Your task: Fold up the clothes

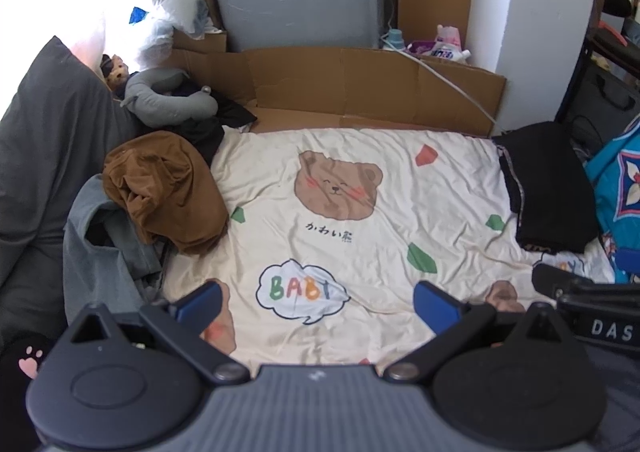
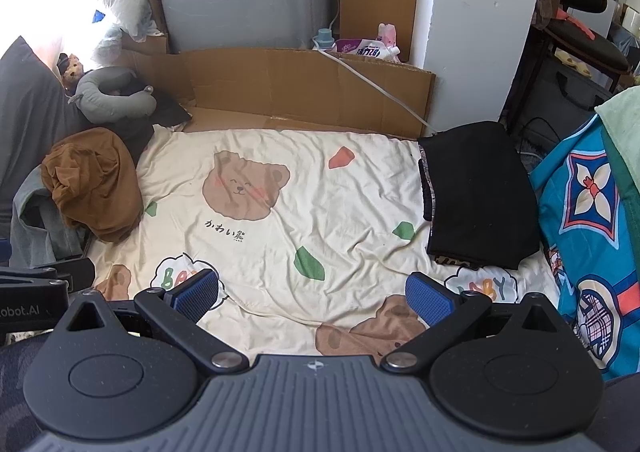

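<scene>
On the left side of the bed, a crumpled brown garment (image 1: 168,188) lies on top of a grey garment (image 1: 108,236), both beside a dark grey pillow (image 1: 48,140). The cream sheet (image 1: 360,236) with bear prints is bare in the middle. The left gripper (image 1: 318,302) hovers above the near part of the sheet; its blue fingers (image 1: 200,302) are wide apart and hold nothing, and I cannot tell whether they touch the sheet. The right gripper (image 2: 312,292) hangs just beside it, above the same sheet, its blue fingers (image 2: 430,298) also spread wide and empty. On the right side of the bed lies a folded black garment (image 2: 480,192), resting on another folded piece with a patterned edge. Beside it stands a blue patterned cloth (image 2: 592,212).
</scene>
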